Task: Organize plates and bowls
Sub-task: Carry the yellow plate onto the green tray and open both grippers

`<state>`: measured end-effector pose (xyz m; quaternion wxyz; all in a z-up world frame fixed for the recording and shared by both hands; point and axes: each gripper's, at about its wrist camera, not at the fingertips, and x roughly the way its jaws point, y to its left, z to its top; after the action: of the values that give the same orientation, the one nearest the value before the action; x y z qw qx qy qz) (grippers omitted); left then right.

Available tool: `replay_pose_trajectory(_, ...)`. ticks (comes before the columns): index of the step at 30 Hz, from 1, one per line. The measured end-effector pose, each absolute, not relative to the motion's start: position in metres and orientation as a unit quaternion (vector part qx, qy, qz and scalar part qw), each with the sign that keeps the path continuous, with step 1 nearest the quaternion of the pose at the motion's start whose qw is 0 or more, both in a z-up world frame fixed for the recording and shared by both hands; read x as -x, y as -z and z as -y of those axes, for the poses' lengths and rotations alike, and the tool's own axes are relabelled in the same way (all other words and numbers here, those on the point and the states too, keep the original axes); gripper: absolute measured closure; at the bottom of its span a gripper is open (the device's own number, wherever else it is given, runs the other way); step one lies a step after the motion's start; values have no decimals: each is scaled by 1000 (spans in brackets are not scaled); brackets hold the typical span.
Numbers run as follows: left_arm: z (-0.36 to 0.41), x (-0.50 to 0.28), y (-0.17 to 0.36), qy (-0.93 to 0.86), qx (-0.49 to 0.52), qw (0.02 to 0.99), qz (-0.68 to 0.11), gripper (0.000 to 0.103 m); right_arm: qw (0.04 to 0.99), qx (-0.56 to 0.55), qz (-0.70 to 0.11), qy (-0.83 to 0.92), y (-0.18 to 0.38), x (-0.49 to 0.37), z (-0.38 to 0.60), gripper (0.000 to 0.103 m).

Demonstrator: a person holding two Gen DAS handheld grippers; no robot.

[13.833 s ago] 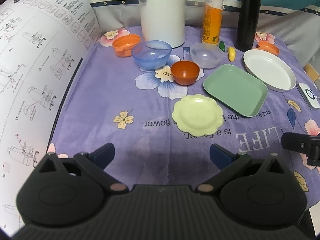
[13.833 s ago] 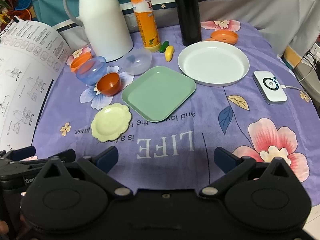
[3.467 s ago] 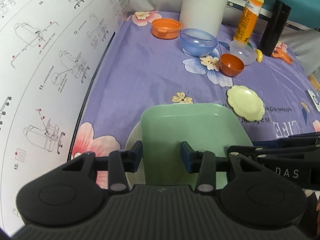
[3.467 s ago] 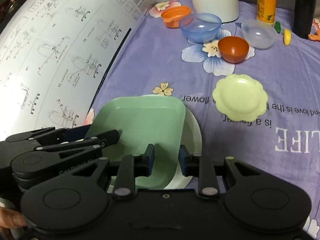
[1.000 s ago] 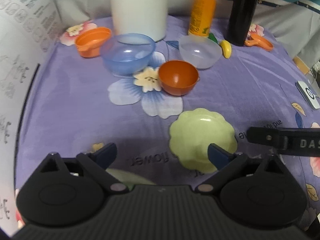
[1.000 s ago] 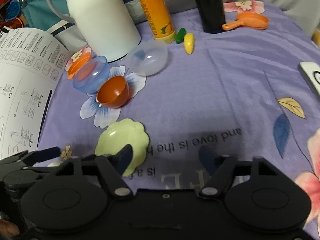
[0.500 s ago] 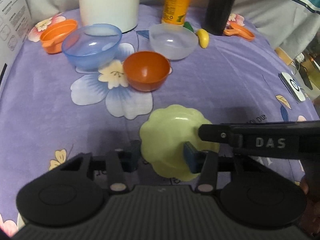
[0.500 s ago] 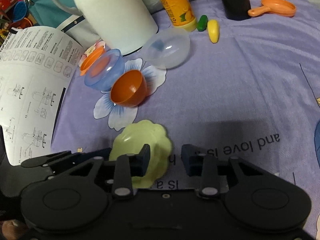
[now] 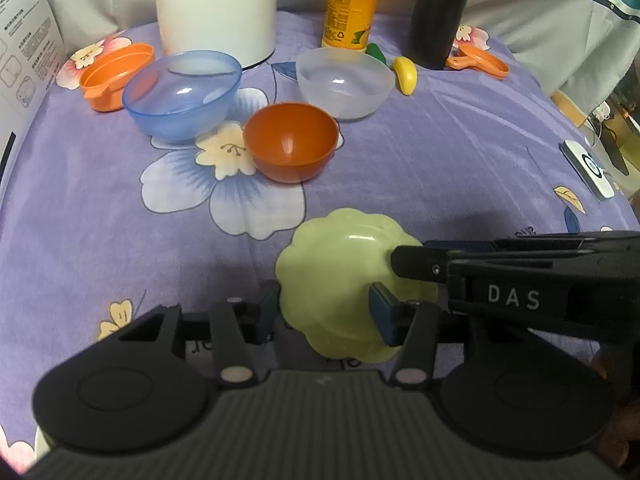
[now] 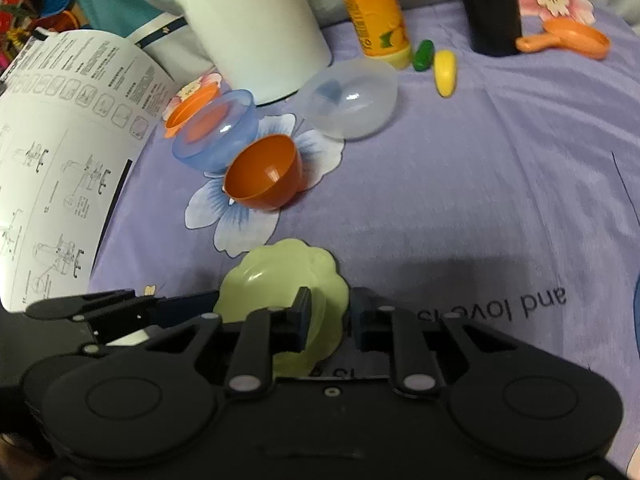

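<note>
both grippers pinched the scalloped yellow plate (image 9: 344,276) – left gripper (image 9: 324,312) closing wider, right gripper (image 10: 330,320) closing narrow.

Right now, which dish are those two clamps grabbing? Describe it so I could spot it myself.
On the purple flowered tablecloth, look nearer than the white jug and the orange bowl. There sits a pale yellow-green plate, pinched by both hand-held grippers. It alone is flat with a scalloped, flower-shaped rim; its neighbours are deep, round bowls.
</note>
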<state>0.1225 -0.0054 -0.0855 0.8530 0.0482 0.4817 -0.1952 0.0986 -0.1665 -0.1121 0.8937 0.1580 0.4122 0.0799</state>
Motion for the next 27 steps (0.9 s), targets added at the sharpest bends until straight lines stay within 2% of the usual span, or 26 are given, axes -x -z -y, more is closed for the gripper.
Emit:
replay_pose_trajectory(5,9,-122,86,194,-53,854,-480,51,896,-157,-408,-78,113,-98,166,82)
replay_pose_trajectory(12,11,-116,81,182,-57,856,-481,60,891,-178,-415,-54,109,-90,164,79)
replay_pose_trajectory(16,12,-112,79,172,-47,856,-485,60,887,-187,-419,-49,107,-86,168,78)
replay_pose_trajectory(19,14,-107,77,173,-47,857,-483,62,885,-190,-422,-47,106,-83,170,73)
replay_pose_trajectory(27,20,-98,64,170,-49,858,-482,64,885,-197,-421,-36,97,-71,174,73)
